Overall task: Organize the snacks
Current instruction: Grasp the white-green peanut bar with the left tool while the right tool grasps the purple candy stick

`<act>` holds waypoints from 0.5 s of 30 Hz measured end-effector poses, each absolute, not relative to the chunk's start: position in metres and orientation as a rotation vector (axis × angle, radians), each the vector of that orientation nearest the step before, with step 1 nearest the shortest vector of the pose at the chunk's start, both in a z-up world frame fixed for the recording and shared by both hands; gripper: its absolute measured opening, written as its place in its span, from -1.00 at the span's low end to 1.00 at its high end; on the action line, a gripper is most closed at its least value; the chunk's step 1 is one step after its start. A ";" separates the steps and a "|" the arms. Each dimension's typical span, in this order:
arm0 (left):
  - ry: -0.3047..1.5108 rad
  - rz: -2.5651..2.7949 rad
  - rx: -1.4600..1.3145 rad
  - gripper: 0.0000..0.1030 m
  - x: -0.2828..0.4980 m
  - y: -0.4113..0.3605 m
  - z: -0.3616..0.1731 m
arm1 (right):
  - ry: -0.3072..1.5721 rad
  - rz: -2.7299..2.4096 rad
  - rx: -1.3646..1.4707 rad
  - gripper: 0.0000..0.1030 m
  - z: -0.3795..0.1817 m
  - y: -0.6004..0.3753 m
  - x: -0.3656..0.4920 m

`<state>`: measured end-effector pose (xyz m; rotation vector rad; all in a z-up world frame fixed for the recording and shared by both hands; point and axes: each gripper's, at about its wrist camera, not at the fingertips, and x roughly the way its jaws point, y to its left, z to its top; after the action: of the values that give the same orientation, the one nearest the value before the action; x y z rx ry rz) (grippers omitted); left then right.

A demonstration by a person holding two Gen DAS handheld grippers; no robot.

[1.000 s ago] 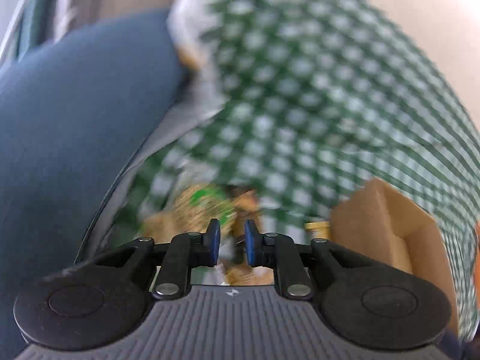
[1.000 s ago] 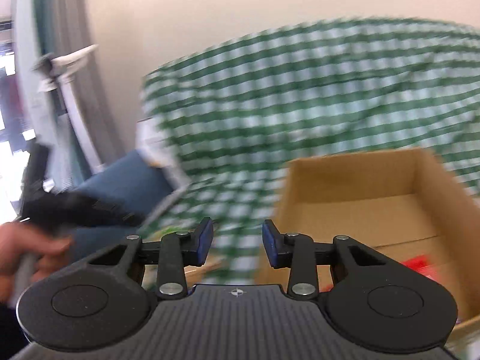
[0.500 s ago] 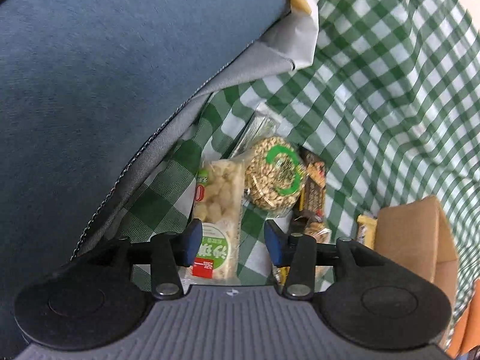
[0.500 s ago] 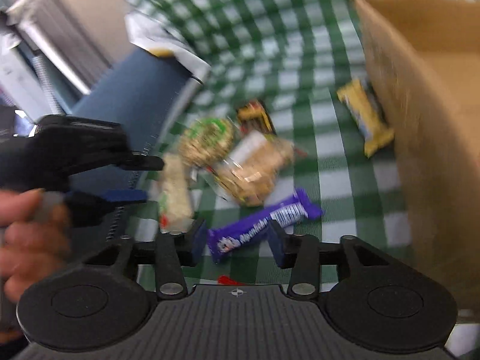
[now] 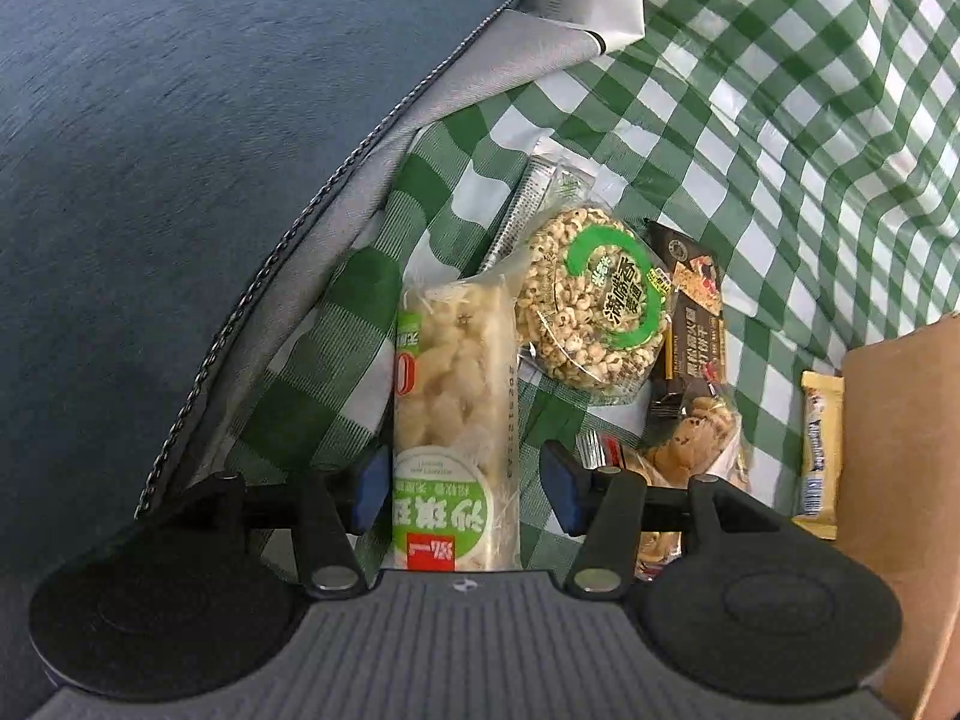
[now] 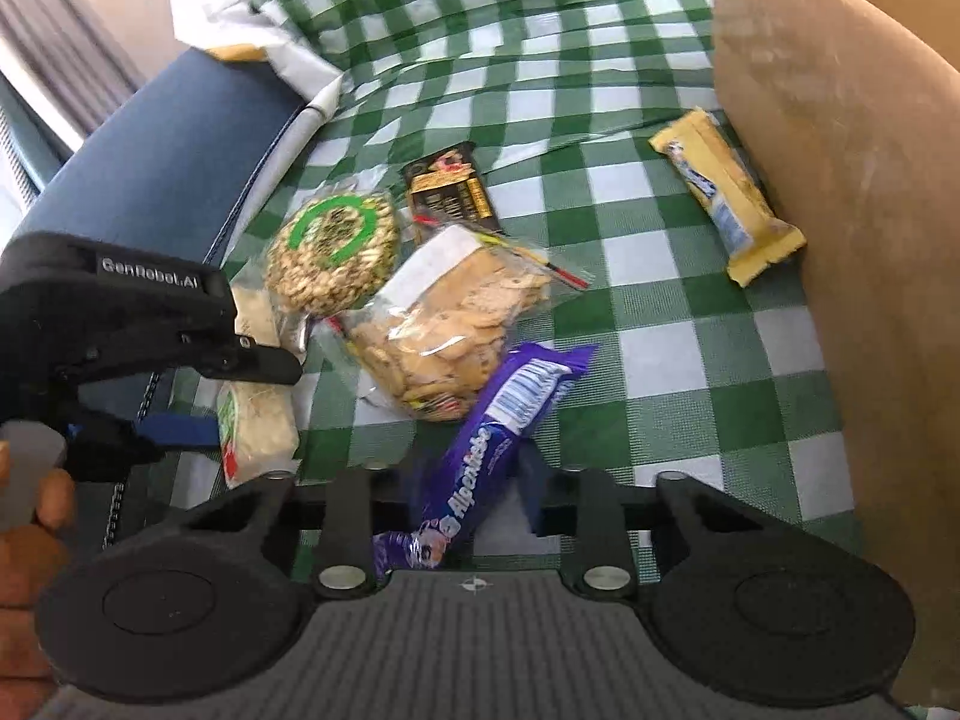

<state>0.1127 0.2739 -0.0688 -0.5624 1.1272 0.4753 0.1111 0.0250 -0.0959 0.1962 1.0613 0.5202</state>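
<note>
Snacks lie on a green checked cloth (image 5: 780,90). My left gripper (image 5: 465,489) points down over a pale rice puff bar (image 5: 453,372). Its jaws are opening, with the bar between them and a gap at the right pad. The right wrist view shows this left gripper (image 6: 252,401) over the same rice puff bar (image 6: 258,426). My right gripper (image 6: 474,486) is closing on a purple snack bar (image 6: 498,414), and both pads meet its wrapper. Beyond lie a round cereal cake (image 6: 333,252), a clear cookie bag (image 6: 444,330) and a dark brown packet (image 6: 450,192).
A cardboard box (image 6: 840,180) stands at the right, with a yellow wrapped bar (image 6: 726,198) against its wall. A blue cushion (image 5: 150,180) rises along the left. White paper (image 6: 252,30) lies at the far left corner. A person's hand (image 6: 30,540) holds the left gripper.
Both grippers tipped down onto the snacks. The left jaws spread from nearly shut to either side of the rice puff bar. The right gripper sank to the purple bar and its jaws narrowed.
</note>
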 end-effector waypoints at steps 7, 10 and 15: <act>1.101 0.471 -0.539 -0.22 0.107 0.274 -0.062 | 1.041 0.560 0.191 -0.69 -0.085 0.007 0.095; 1.084 0.465 -0.549 -0.23 0.099 0.274 -0.056 | 1.029 0.619 0.141 -0.69 -0.075 0.002 0.082; 1.052 0.407 -0.565 -0.23 0.086 0.264 -0.043 | 1.022 0.708 0.019 -0.69 -0.063 -0.004 0.054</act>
<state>0.0858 0.2642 -0.0431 -0.5646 1.0522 0.4072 0.0541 -0.0044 -0.0626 0.0185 1.0220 0.7077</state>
